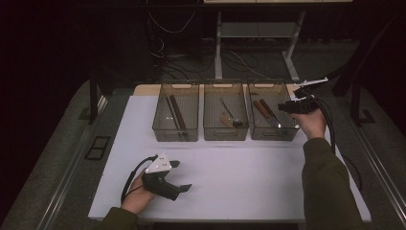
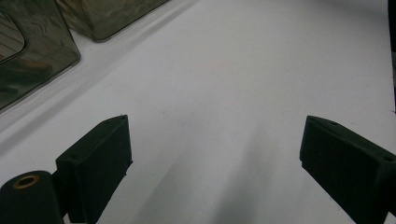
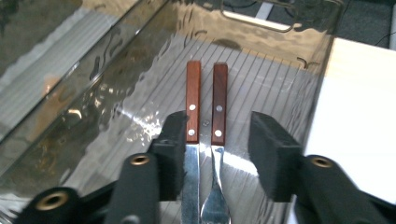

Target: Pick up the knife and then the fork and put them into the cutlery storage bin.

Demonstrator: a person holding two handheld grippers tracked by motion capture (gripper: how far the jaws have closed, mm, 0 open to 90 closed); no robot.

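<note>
Three clear smoky bins stand in a row at the back of the white table (image 1: 239, 167). My right gripper (image 1: 286, 108) (image 3: 217, 124) hangs inside the right bin (image 1: 274, 135) (image 3: 261, 28), jaws apart. Two wooden-handled utensils lie side by side on the bin's ribbed floor between the jaws: the left one (image 3: 193, 100) lies against the left pad, while the right one (image 3: 220, 100) is clear of the right pad. From above the pair (image 1: 265, 113) shows as reddish handles. My left gripper (image 1: 181, 176) (image 2: 215, 140) rests low over the table's near left, open wide with nothing between its jaws.
The middle bin (image 1: 225, 135) holds a spoon (image 1: 231, 116) and another small piece. Long dark sticks (image 1: 176, 113) lie in the left bin (image 1: 174, 135). Bare white table stretches between the bins and the front edge. Cables and desk legs stand behind the table.
</note>
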